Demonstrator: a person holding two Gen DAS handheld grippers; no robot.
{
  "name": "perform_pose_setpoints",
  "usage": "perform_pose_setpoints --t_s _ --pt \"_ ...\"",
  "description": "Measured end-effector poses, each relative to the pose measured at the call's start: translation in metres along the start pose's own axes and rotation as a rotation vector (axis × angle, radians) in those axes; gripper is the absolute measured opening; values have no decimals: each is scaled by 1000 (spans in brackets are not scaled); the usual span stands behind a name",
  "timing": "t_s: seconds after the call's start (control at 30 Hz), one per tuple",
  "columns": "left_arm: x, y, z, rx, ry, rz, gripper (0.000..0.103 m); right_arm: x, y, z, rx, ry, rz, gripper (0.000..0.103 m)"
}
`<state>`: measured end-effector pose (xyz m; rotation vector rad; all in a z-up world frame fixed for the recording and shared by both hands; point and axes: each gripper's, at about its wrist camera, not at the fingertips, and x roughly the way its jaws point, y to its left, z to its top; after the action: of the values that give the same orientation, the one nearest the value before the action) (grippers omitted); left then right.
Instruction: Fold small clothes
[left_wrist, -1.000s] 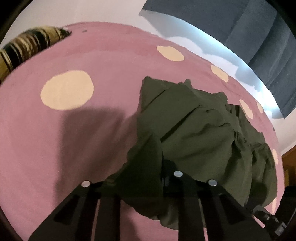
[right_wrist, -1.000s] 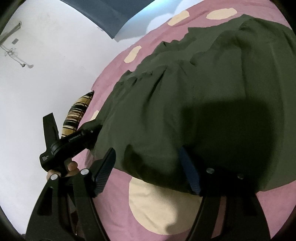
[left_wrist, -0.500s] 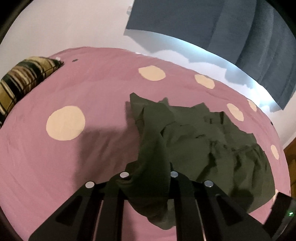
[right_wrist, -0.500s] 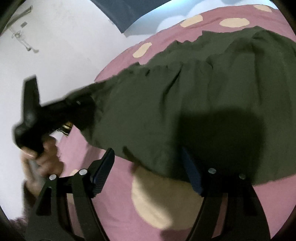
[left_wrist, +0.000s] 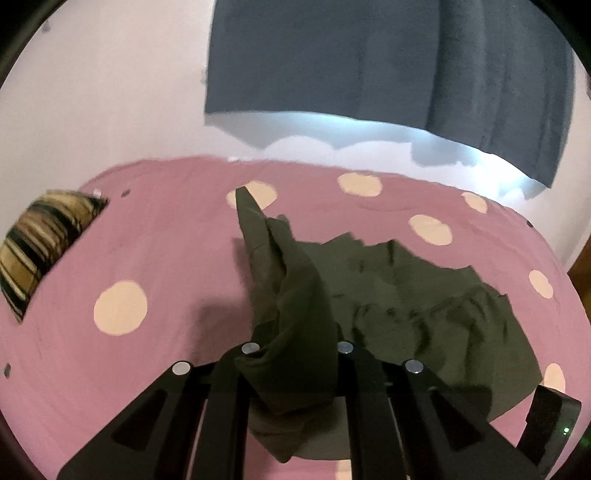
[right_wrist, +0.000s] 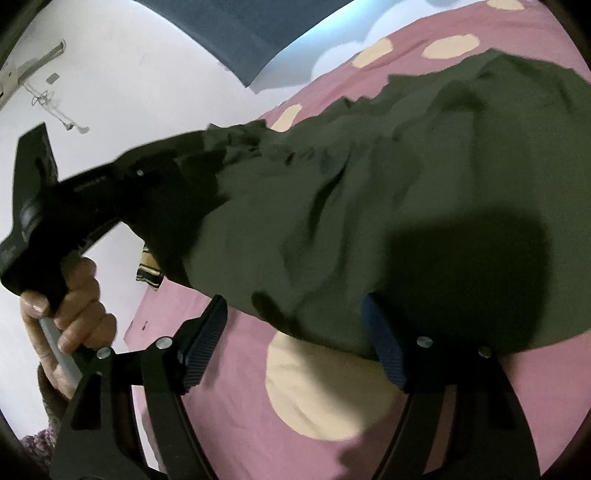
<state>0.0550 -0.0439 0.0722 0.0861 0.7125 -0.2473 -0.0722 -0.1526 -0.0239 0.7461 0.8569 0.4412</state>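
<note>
**Left wrist view: one corner lifted, no fold made yet**

Left wrist view, nearest first: the left gripper is clamped tight on a bunched corner of the olive garment, which rises off the pink dotted bedspread in a peak. Beyond that pinch, the garment lies crumpled on the spread with no crease or layer laid flat, so the folding looks barely begun; spreading and every fold appear left to do.

From the right wrist view, the right gripper stands wide open at the garment's near hem, its pads either side of the cloth edge but not pressing it. A hand carries the left gripper's handle left of the garment.

Left of the garment the spread lies bare as far as a striped pillow. Past the garment's far edge more bare spread runs to the wall and a dark curtain.
</note>
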Motion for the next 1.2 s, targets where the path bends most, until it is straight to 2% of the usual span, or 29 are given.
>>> perform_pose_setpoints --t_s 0.2,0.43,0.6,0.8,1.0,1.2 --pt "-20 -55 11 102 -65 -15 8 -44 -21 4 21 -47 -28 75" --pt "-32 -129 10 219 -101 -62 8 -100 -55 8 70 -125 -77 75" --pt "-25 -185 -6 303 -73 -114 8 -132 -82 8 137 -178 -87 75" --pt "0 -239 -42 384 13 -158 8 -166 -109 1 211 -236 -94 75" --pt "18 -267 -69 437 46 -145 8 -186 -133 -3 281 -265 -106 75" --pt "14 -264 -70 412 36 -172 9 -195 -145 -4 327 -282 -93 75"
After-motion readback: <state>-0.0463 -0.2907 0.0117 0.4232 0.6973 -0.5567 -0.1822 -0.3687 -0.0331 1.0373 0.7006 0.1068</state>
